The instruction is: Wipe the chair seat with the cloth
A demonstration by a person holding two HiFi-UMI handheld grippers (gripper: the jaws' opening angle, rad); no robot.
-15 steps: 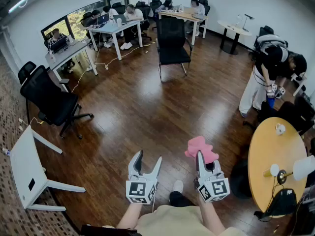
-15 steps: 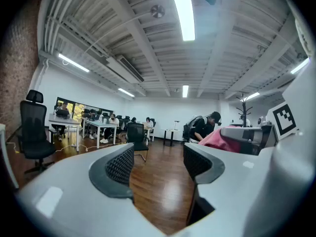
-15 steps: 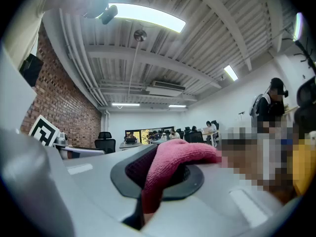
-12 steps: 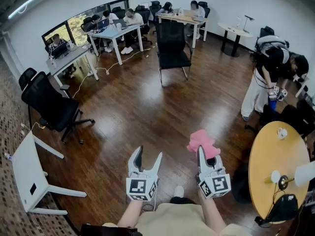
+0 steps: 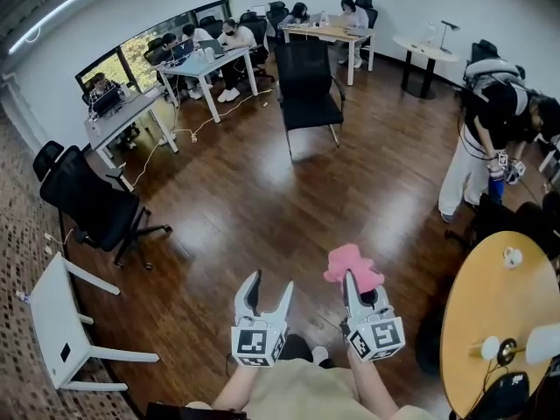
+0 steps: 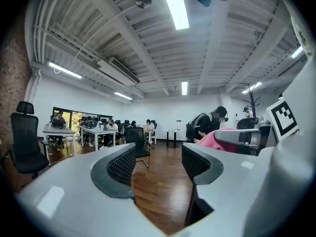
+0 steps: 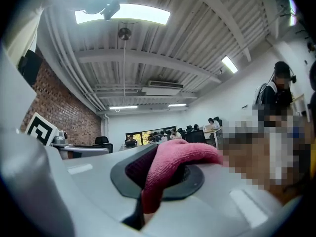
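A pink cloth (image 5: 351,263) is pinched in my right gripper (image 5: 353,280), which is shut on it low in the head view; the cloth (image 7: 170,164) bulges out between the dark pads in the right gripper view. My left gripper (image 5: 267,289) is beside it, open, with nothing between its jaws (image 6: 155,164). The black chair (image 5: 306,90) with a flat seat stands far ahead across the wooden floor, also small in the left gripper view as the chair (image 6: 138,143). Both grippers are well short of it.
A black office chair (image 5: 92,192) stands at the left, a tipped white table (image 5: 52,318) at lower left. A round yellow table (image 5: 490,309) is at the right. A person (image 5: 481,138) bends over at right. Desks (image 5: 206,59) with seated people line the back.
The view has shifted a little forward and the room has slid slightly; both grippers keep their pose, the right still holding the cloth, the left still open.
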